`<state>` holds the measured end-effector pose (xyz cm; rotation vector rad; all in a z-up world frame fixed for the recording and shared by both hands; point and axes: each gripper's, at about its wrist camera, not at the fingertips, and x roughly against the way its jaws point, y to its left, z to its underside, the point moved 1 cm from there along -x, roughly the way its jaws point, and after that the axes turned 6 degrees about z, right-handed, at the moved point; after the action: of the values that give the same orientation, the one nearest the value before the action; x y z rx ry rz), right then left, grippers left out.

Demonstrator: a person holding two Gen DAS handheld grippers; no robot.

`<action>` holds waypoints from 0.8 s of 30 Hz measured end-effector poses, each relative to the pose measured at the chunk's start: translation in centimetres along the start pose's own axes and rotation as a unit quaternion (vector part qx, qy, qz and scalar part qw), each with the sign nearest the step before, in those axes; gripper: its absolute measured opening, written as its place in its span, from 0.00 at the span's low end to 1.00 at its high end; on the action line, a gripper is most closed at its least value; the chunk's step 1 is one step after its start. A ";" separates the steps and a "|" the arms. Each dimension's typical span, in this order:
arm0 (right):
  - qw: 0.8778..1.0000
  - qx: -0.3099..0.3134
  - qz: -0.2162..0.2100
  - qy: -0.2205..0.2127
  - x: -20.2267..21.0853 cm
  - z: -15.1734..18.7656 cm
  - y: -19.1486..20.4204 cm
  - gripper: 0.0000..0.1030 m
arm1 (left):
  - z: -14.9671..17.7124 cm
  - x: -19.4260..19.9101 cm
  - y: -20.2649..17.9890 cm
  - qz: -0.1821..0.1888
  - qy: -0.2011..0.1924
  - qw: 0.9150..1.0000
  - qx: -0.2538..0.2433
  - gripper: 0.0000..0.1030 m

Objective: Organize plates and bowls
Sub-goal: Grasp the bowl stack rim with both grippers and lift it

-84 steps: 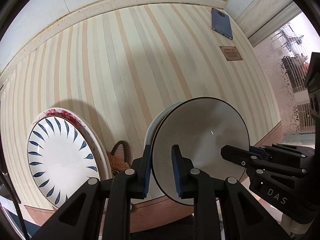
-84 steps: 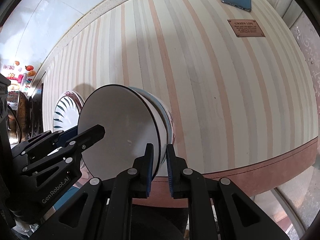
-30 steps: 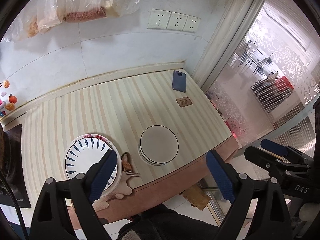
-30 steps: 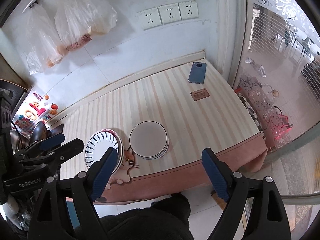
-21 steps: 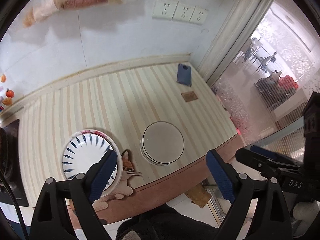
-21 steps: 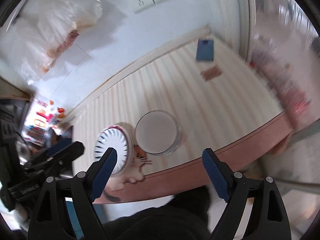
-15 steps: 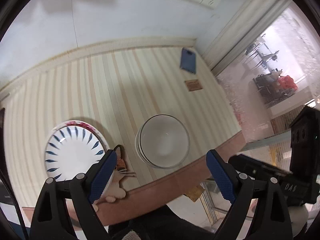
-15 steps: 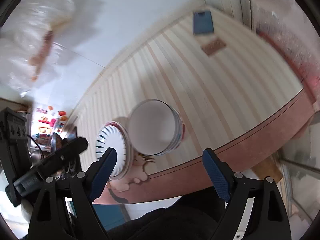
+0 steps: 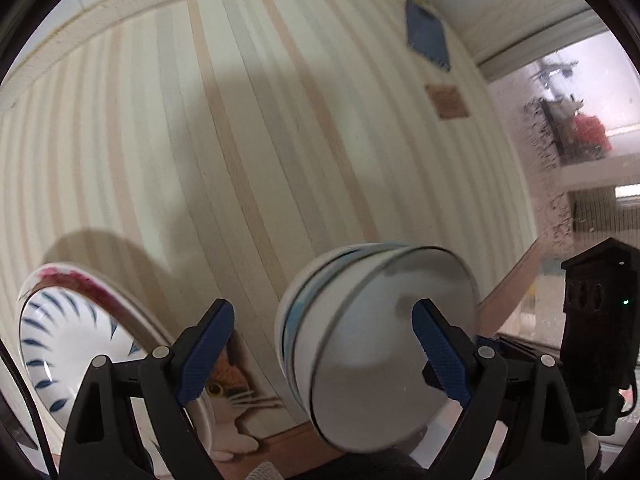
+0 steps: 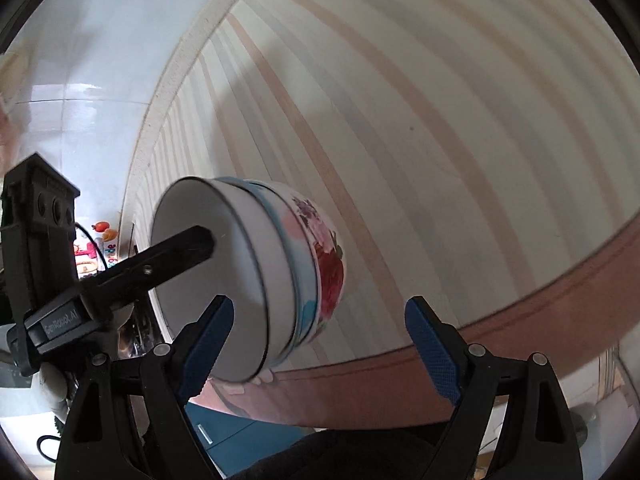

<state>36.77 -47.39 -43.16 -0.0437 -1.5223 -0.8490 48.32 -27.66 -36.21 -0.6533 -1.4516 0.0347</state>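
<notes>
A stack of nested bowls (image 9: 380,344) stands near the table's front edge, a white black-rimmed bowl on top, then a blue-banded one and a floral one (image 10: 324,264). My left gripper (image 9: 324,352) is open wide and close to the stack, with the bowls between and beyond its blue pads. My right gripper (image 10: 320,346) is also open wide, and the stack lies left of its centre by the left pad. One finger (image 10: 180,252) of the left gripper reaches across the top bowl's mouth. A stack of plates (image 9: 68,356), the top one with blue leaf marks, lies left of the bowls.
A cat-shaped mat (image 9: 228,396) lies between the plates and the bowls. A blue phone (image 9: 426,40) and a brown plaque (image 9: 447,101) sit at the far right of the striped table (image 9: 240,160). The pink-brown front edge (image 10: 540,312) runs just below the bowls.
Both grippers, shut on the top bowl's rim 2.8 s ago, were open high above the table a second ago. They have since dropped close to the bowl stack, still open.
</notes>
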 end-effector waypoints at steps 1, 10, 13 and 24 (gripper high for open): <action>1.000 0.000 -0.001 0.006 -0.8 -0.3 0.1 0.87 | -0.2 -0.4 0.2 0.001 0.006 1.000 0.001 0.89; 0.999 -0.007 -0.023 0.030 -4.2 -2.0 0.9 0.83 | -1.0 -2.8 1.7 0.029 0.052 0.998 0.036 0.74; 0.999 -0.010 -0.031 0.037 -4.7 -2.6 1.3 0.66 | -1.0 -2.6 1.6 0.054 0.051 0.997 0.034 0.61; 0.998 -0.019 -0.057 0.030 -5.8 -3.2 2.8 0.61 | -0.8 -2.3 1.7 0.059 0.035 0.997 0.042 0.57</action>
<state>41.92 -44.41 -47.28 0.0404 -1.4638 -0.9625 49.30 -27.44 -39.03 -0.6641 -1.3345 0.1635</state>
